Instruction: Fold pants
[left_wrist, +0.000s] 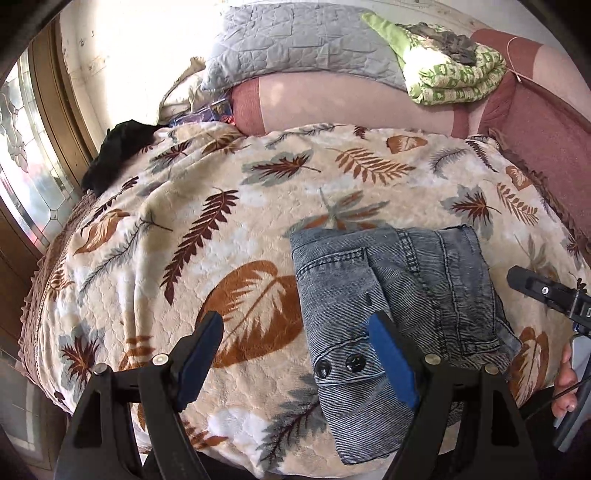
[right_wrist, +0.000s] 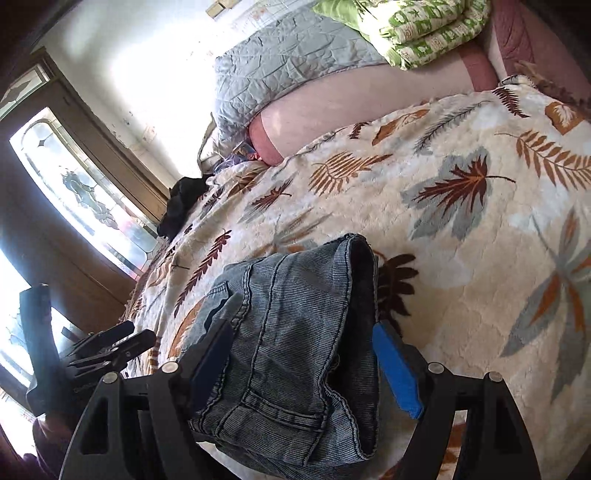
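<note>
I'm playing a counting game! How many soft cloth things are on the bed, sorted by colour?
Blue-grey folded denim pants: 1
Grey quilted pillow: 1
Green patterned folded blanket: 1
Black crumpled cloth: 1
Beige leaf-print plush blanket: 1
Total: 5

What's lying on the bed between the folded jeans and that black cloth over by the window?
Nothing but bare leaf-print blanket. In the left wrist view, the stretch from the folded jeans to the black cloth holds no other item; the right wrist view shows the same.
</note>
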